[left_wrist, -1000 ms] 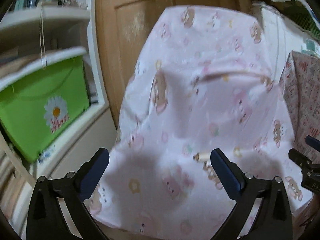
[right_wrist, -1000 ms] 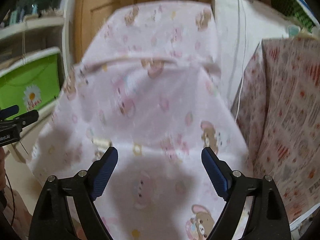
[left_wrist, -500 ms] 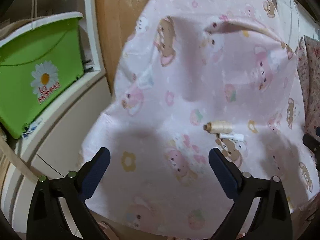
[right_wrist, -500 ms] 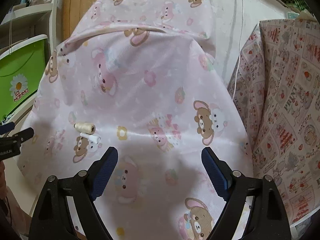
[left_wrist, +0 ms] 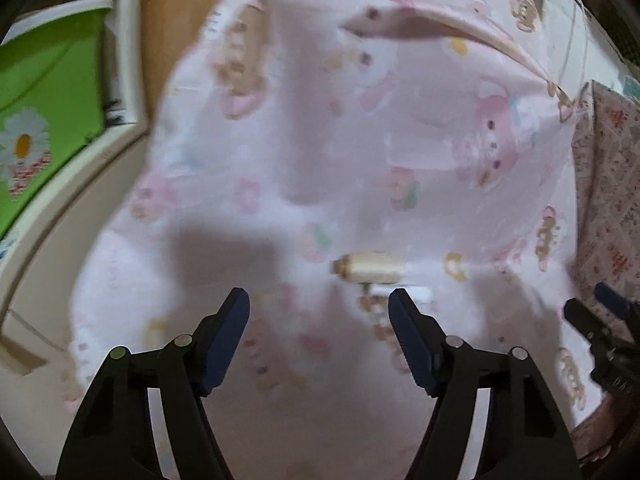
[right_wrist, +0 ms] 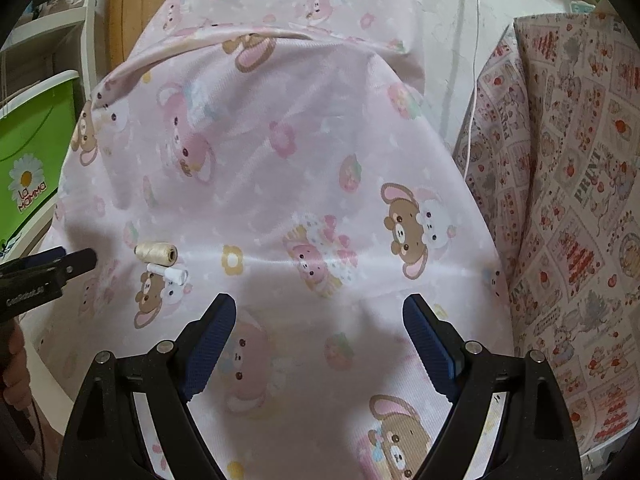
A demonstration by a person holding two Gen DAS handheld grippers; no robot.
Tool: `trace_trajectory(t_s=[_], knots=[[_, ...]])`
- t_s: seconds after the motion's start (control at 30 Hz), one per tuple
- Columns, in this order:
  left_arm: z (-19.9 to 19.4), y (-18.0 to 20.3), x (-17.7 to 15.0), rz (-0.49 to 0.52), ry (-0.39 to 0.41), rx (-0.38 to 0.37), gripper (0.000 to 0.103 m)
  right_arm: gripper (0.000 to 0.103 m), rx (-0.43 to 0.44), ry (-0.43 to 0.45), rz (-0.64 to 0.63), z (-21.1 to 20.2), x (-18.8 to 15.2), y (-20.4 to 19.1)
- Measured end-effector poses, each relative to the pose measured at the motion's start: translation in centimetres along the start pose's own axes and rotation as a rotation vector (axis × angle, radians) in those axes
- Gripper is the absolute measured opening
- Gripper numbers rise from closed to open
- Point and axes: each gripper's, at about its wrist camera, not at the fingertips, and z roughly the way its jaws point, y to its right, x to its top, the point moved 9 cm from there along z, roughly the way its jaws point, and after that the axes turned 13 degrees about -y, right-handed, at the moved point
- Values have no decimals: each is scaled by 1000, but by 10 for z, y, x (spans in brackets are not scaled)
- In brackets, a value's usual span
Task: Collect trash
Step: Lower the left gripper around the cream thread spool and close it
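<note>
A pale pink cloth printed with cartoon bears and rabbits [right_wrist: 304, 168] covered the surface in front of both claws. On it lay a small cream spool of thread [right_wrist: 156, 252], on its side, with a short white plastic tube [right_wrist: 168, 274] just beside it on the near side.

The left claw [left_wrist: 319, 308] hung above the cloth with nothing between its blue-padded fingers [left_wrist: 226, 336]; its jaws had just been closing but were still apart and released. In the left wrist view, which was blurred, the spool sat a little beyond the right finger's tip, apart from it.

The right claw [right_wrist: 319, 314] was spread wide and empty over the middle of the cloth, well to the right of the spool. From its view the tip of the left claw showed at the left edge, near the spool but not touching it.

A green plastic bin with a daisy sticker [right_wrist: 28, 160] stood on a white shelf at far left. A red-and-white patterned fabric [right_wrist: 568, 220] rose on the right.
</note>
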Motion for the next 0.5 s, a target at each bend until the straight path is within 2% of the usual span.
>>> trace_trajectory(t_s=[0.13, 0.23, 0.4, 0.5], knots=[[18, 22, 8, 40, -35, -25, 71, 87, 1, -7, 14, 2, 1, 3], [29, 30, 14, 57, -44, -7, 71, 87, -5, -6, 17, 2, 2, 5], [43, 38, 21, 38, -61, -22, 71, 87, -15, -11, 32, 4, 3, 10], [51, 38, 22, 34, -67, -4, 71, 87, -7, -16, 53, 4, 3, 14]])
